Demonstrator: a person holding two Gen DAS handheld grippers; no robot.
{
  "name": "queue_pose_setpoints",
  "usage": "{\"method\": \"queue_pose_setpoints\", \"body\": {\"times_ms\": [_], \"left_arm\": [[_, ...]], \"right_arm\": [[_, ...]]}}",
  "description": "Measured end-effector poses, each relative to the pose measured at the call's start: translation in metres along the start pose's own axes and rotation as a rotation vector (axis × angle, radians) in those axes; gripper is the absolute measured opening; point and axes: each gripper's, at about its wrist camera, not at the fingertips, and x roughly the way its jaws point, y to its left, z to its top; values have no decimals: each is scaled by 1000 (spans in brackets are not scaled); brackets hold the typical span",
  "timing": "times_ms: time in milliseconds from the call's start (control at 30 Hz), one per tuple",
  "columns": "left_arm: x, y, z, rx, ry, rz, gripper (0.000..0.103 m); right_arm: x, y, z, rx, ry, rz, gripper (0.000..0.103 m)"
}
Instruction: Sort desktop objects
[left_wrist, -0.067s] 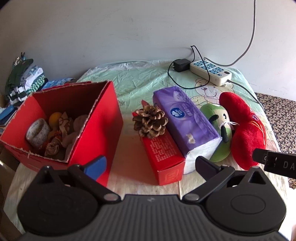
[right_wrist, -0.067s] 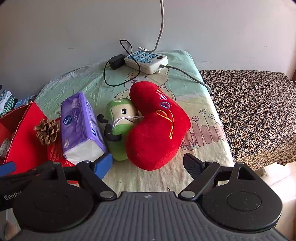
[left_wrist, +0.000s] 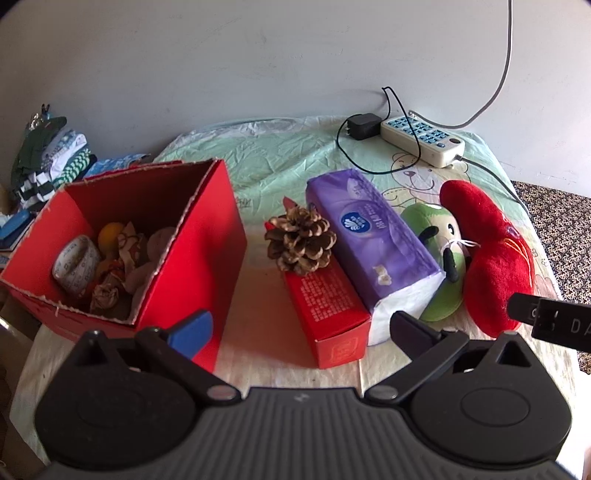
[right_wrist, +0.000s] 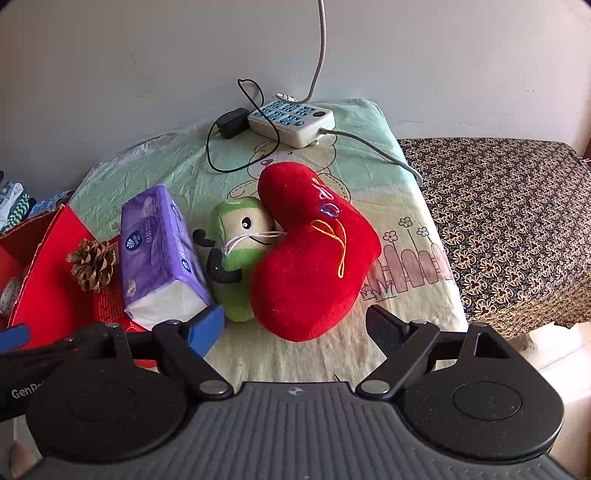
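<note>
Pine cone perched loose on red carton: we risk toppling it. Left gripper, right gripper both wide open, empty.

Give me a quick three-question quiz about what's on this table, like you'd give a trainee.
1. True or false: the pine cone rests on the small red carton.
2. What lies directly between the purple tissue pack and the red plush stocking? A) power strip B) green plush toy C) tape roll
3. Are the left gripper and right gripper holding anything?

Key: 1 true. 2 B, the green plush toy. 3 No, both open.
</note>
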Motion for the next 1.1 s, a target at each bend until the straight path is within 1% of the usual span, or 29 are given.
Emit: {"method": "queue_pose_setpoints", "body": {"times_ms": [100,167,200,267,300,333,433,567,733,833,900,1000,1033,1100], "left_arm": [[0,-7,-3,16,14,-27,102],[0,-11,-6,27,23,-46,102],[0,-13,-7,33,28,-55,102],[-1,-12,-7,22,56,-84,102],[1,-18,-6,27,72,-78,102],[5,-29,-3,23,87,-53,102],[3,-22,-7,-1,106,-74,102],[0,-16,-12,-17,125,-84,102],[-12,-17,-10,24,137,-56,102],[-25,-17,-3,57,103,-33,102],[-36,-15,11,75,84,-26,102],[-54,-9,37,88,43,-12,102],[-63,-8,48,97,10,16,102],[-82,-7,69,117,-55,72,102]], "right_arm": [[-2,3,0,0,-13,-11,86],[1,-5,3,36,-2,19,86],[1,-6,3,39,-5,16,86],[-1,-9,5,35,-4,12,86],[-2,-9,5,33,-5,10,86],[-5,-8,2,26,-17,3,86],[-8,-7,-2,23,-34,-9,86],[-14,-4,-3,19,-48,0,87],[-23,7,-4,-17,-51,24,88],[-29,17,-1,-67,-51,41,88],[-36,23,4,-101,-59,49,88],[-53,31,24,-111,-65,87,88],[-61,34,33,-106,-74,103,88],[-79,38,49,-84,-123,104,88]]}}
